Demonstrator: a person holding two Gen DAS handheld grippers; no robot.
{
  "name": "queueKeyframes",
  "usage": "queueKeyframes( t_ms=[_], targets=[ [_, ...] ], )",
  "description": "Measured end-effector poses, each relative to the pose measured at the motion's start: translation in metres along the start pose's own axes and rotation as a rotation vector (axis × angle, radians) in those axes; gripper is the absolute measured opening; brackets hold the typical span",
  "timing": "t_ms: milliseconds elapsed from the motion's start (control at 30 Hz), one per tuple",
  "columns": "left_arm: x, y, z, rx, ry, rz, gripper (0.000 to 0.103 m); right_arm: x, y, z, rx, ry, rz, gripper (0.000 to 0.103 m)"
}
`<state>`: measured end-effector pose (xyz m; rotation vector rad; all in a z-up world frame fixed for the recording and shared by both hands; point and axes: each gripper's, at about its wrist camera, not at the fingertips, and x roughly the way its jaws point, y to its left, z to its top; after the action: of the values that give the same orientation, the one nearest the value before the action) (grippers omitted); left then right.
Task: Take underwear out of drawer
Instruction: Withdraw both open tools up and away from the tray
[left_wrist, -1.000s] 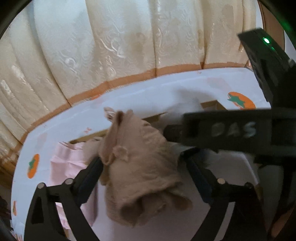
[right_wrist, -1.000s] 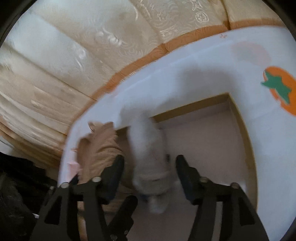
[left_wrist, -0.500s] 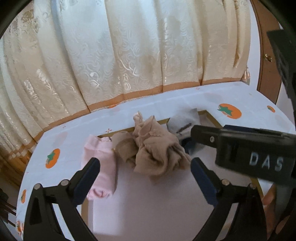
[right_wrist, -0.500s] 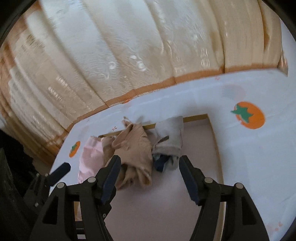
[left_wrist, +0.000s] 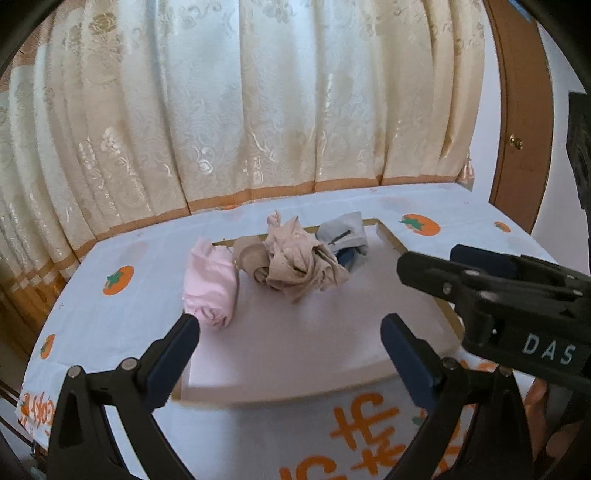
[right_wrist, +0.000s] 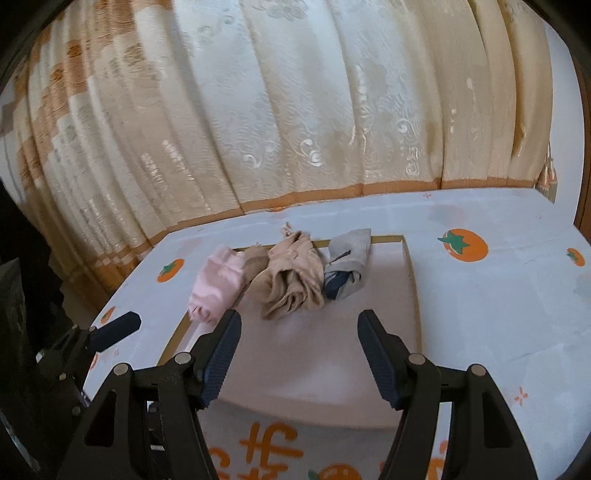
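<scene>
The open drawer (left_wrist: 388, 236) is a shallow wooden-rimmed recess with a pale floor. Three garments lie bunched at its far end. A crumpled beige pair of underwear (left_wrist: 295, 262) is in the middle, a pink one (left_wrist: 210, 284) lies at the left rim, and a grey and navy one (left_wrist: 343, 232) is on the right. My left gripper (left_wrist: 290, 325) hangs open and empty over the near part of the drawer, well short of them. My right gripper (right_wrist: 299, 317) is also open and empty, facing the beige underwear (right_wrist: 291, 280), the pink one (right_wrist: 218, 284) and the grey one (right_wrist: 347, 258).
A white cloth with orange fruit prints (right_wrist: 461, 245) covers the surface around the drawer. A cream curtain (left_wrist: 258, 110) hangs close behind it. A brown wooden door frame (left_wrist: 517, 129) stands at the right. The other gripper's black body (left_wrist: 517, 295) crosses the left wrist view's right side.
Both grippers have backed away and risen from the garments. The beige and grey pieces, earlier close between the fingers, now lie apart from them at the drawer's far end.
</scene>
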<state>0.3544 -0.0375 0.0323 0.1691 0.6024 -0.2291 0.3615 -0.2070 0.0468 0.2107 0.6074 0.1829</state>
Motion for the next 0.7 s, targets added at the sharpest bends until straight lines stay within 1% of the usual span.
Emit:
queueKeyframes(
  t_ms=[100,200,267,333,500,700],
  targets=[
    [-0.022,-0.003,-0.011,0.010,-0.036,0.004,0.100,-0.017,0.005,-0.012,-0.017,-0.009,0.015,0.068],
    [-0.040,-0.002,-0.020,-0.012,-0.052,-0.003,0.103,-0.033,0.010,-0.024,-0.024,-0.016,0.036,0.068],
    [-0.048,-0.002,-0.026,-0.015,-0.056,-0.014,0.103,-0.043,0.014,-0.033,-0.036,-0.021,0.053,0.068],
    [-0.058,-0.004,-0.035,-0.011,-0.064,-0.008,0.103,-0.051,0.017,-0.039,-0.045,-0.018,0.060,0.068],
    [-0.075,-0.011,-0.055,0.032,-0.072,0.007,0.103,-0.072,0.021,-0.055,-0.036,-0.014,0.086,0.068],
    [-0.092,-0.014,-0.076,0.040,-0.070,-0.020,0.103,-0.086,0.022,-0.076,-0.018,0.015,0.120,0.068]
  ],
)
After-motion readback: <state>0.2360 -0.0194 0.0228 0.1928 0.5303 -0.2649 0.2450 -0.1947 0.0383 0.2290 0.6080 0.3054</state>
